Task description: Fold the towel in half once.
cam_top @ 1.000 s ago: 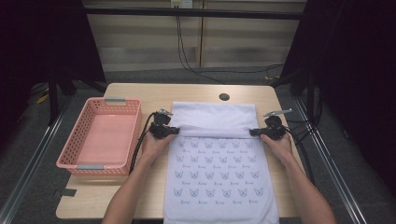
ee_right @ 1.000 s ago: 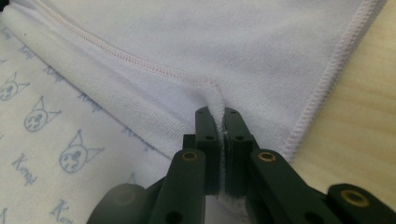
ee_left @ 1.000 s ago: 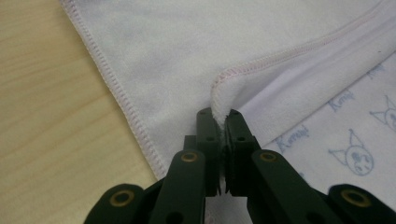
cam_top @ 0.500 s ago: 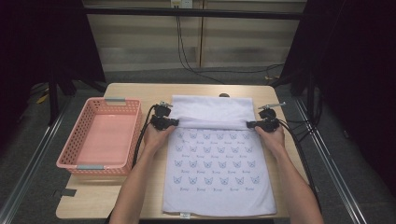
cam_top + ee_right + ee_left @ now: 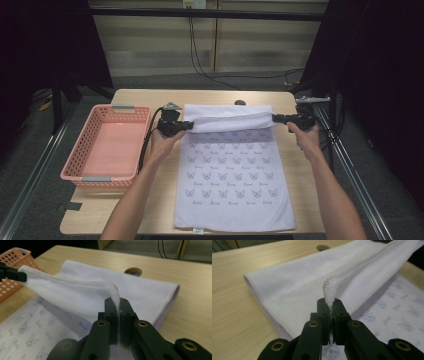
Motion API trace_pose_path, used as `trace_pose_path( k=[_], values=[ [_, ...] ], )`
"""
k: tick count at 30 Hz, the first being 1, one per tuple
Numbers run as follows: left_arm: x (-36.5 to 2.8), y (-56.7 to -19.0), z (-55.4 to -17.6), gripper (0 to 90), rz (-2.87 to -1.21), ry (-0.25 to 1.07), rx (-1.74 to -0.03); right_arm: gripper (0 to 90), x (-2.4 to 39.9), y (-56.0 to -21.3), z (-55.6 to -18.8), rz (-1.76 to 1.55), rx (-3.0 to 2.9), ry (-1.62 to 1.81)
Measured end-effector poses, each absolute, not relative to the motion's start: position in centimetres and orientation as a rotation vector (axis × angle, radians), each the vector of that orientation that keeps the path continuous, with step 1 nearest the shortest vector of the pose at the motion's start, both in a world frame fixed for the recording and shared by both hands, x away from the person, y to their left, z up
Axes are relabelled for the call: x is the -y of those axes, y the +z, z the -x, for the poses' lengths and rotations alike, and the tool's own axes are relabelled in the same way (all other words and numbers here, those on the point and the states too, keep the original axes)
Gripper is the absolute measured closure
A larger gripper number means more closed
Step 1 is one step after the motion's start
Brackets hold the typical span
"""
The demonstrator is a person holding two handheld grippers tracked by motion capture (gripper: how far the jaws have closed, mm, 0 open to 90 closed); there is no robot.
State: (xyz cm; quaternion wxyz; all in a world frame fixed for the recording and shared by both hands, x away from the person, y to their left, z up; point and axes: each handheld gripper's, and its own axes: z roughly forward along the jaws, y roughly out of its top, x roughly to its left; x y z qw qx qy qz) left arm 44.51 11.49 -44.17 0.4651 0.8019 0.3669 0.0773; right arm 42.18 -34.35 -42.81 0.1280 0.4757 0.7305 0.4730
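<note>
Both tools, left tool (image 5: 186,126) and right tool (image 5: 278,119), are clamped tight on the towel (image 5: 235,190) hem corners, mid-frame over the desk (image 5: 150,200); thin bites might slip; uneven pulling could skew the fold.

A light wooden table (image 5: 150,207) bears a pink basket (image 5: 107,145) and a printed towel (image 5: 232,185).

Both forearms reach toward twelve o'clock; left gripper (image 5: 186,125) and right gripper (image 5: 278,119) are clamped, jaws pointing inward at each other.
</note>
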Motion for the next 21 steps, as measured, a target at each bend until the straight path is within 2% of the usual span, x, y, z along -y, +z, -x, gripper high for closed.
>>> trace_pose_path(
  k=[14,21],
  values=[
    [-14.6,-36.6,-35.3,86.5,-1.834,0.252,-0.685,87.6,34.1,-37.3,-33.6,-1.168,-2.146,1.507],
    [-14.9,-34.6,-31.2,86.4,-1.876,0.299,-0.607,87.6,33.8,-35.2,-29.1,-1.092,-2.126,1.524]
  ],
)
